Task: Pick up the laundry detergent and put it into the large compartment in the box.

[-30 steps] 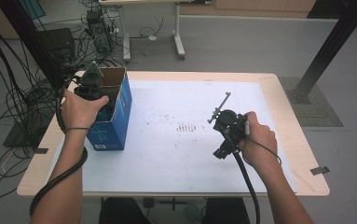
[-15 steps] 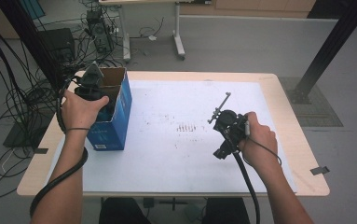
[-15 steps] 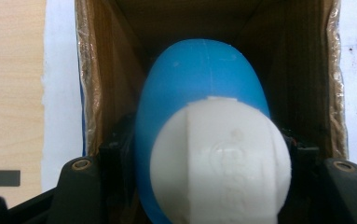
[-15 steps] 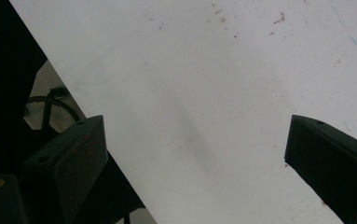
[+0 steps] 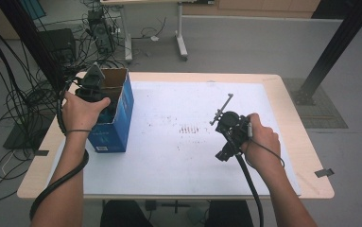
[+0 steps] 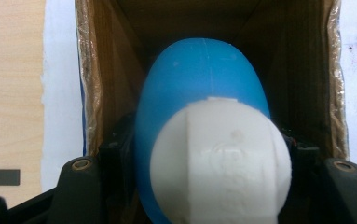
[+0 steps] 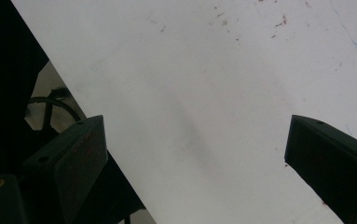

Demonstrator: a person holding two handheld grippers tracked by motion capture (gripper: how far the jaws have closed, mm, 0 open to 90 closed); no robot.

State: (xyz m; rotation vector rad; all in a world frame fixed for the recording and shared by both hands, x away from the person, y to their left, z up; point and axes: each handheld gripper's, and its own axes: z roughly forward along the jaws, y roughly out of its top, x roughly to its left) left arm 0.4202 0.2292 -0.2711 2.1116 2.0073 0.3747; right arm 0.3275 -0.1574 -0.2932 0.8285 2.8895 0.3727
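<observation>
A blue egg-shaped bottle (image 6: 199, 79) with a white cap (image 6: 220, 158) hangs inside an open box (image 5: 117, 123), blue outside and brown cardboard inside (image 6: 306, 70). My left gripper (image 6: 209, 149) is shut on the bottle, one black jaw pressing each side. From above, the left gripper (image 5: 92, 89) sits in the mouth of the box at the table's left edge, and the hand hides the bottle. My right gripper (image 5: 224, 152) hovers over the white mat (image 5: 178, 156) at centre right. In its own view the right gripper (image 7: 195, 154) stands open, with nothing between its jaws.
The white mat (image 7: 190, 70) covers most of the wooden table (image 5: 292, 113) and carries small red marks (image 5: 188, 128) near the middle. Cables (image 5: 22, 99) and equipment lie on the floor beyond the left edge. A black post (image 5: 330, 52) stands at the far right.
</observation>
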